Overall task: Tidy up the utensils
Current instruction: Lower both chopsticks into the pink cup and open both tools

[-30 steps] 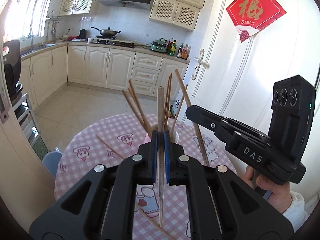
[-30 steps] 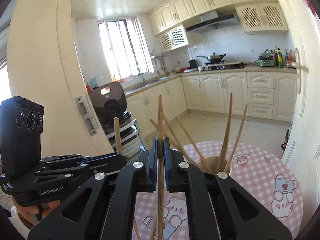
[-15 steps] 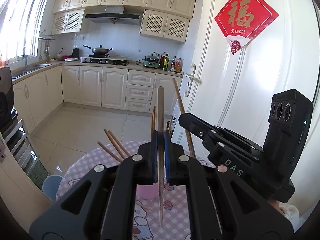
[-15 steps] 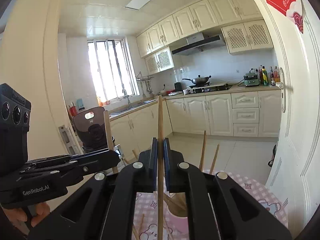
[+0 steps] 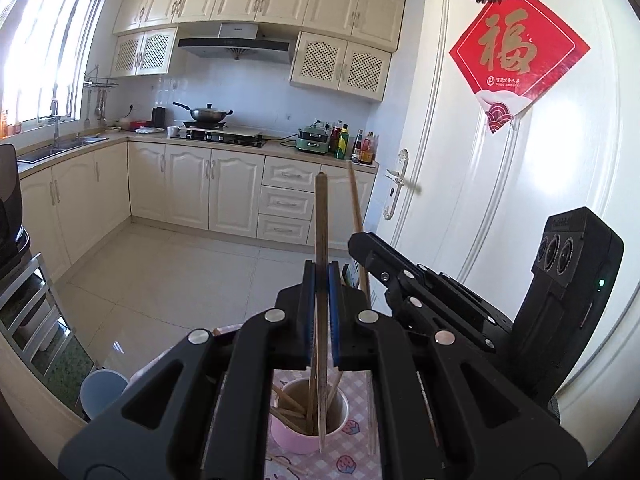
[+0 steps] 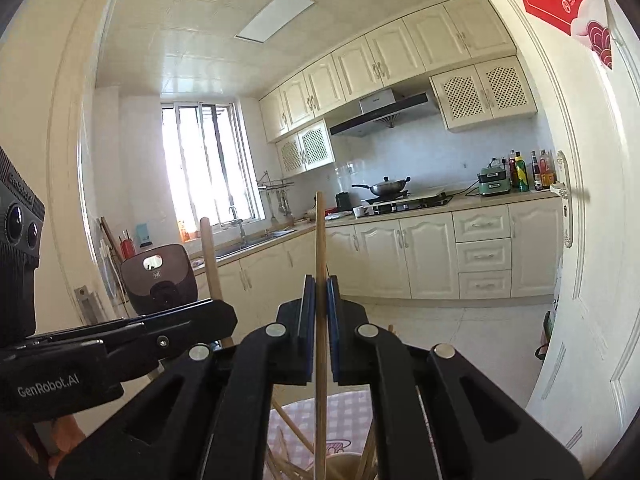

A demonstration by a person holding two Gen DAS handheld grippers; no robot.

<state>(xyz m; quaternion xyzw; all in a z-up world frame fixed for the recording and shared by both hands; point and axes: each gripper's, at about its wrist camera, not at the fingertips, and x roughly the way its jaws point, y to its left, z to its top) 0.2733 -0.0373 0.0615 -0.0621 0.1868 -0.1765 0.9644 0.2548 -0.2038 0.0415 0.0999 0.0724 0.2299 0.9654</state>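
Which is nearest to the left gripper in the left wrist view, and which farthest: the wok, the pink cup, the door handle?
From the left gripper:
1. Pink cup, just below the fingers, on the table.
2. Door handle, on the right, on the white door.
3. Wok, on the stove at the back wall.

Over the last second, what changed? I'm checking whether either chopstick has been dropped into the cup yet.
Neither has. Both grippers rose: the pink cup, ahead a second ago, now sits below the left gripper, and less of the table shows. The left chopstick hangs tip-down over the cup mouth. Unchanged: the right gripper also stays shut on its chopstick, both upright.
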